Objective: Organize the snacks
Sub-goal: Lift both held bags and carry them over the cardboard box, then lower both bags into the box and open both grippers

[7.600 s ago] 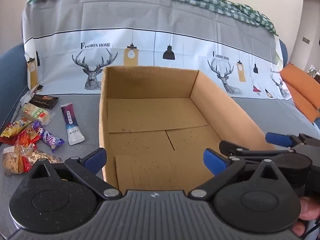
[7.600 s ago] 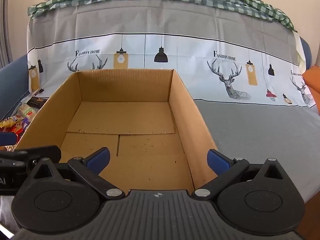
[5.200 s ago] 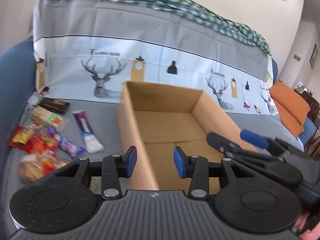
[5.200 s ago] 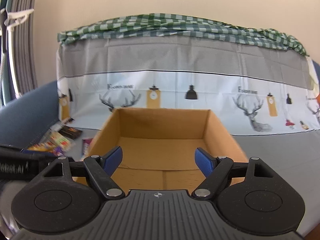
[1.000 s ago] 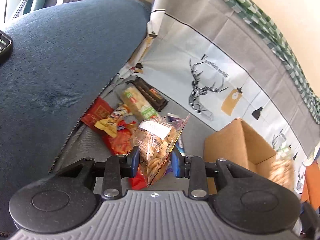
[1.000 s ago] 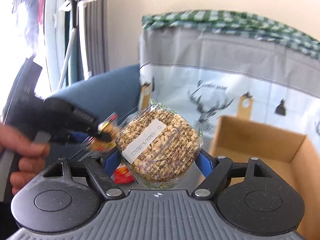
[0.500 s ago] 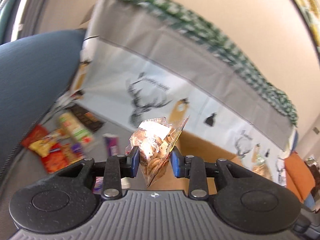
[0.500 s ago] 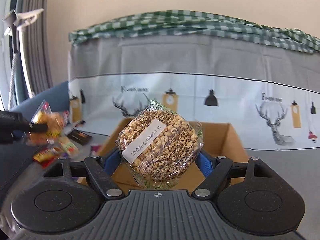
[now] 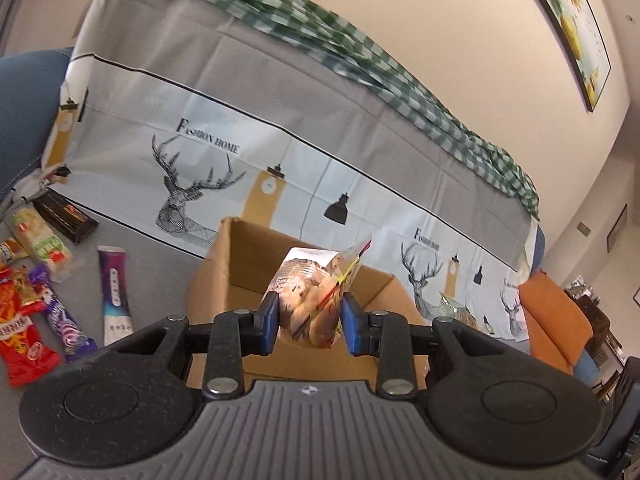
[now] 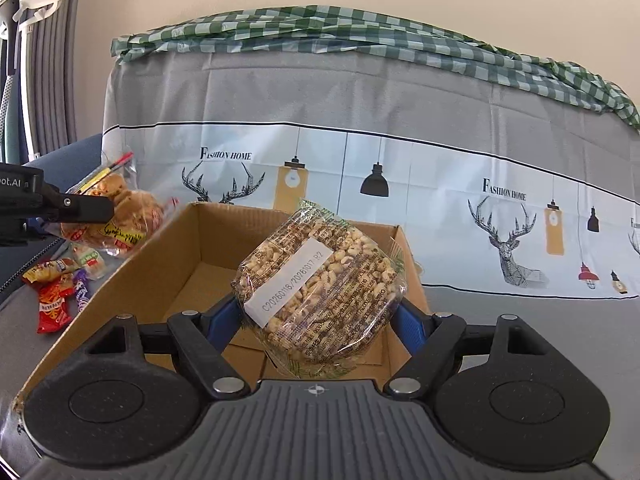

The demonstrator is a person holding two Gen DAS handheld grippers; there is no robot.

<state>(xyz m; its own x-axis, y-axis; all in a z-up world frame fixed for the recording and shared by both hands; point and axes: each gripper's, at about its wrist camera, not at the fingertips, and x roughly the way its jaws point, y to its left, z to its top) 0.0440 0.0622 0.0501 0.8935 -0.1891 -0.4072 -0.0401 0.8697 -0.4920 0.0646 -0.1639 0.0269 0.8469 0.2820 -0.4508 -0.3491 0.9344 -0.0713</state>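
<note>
Both held packets now nearer the box (image 10: 168,276), left gripper (image 9: 308,322) clamping cookie bag (image 9: 314,300), right gripper (image 10: 316,320) clamping puffed-grain cake (image 10: 320,284)

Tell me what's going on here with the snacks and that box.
A person is sorting snacks into a cardboard box on a covered sofa, with a handheld gripper in each hand. The left gripper is clamped on a clear bag of cookies; the right gripper grips a round puffed-grain cake in clear wrap. Both are held above the box, not yet dropped in. More snack packets lie on the seat beside the box.
</note>
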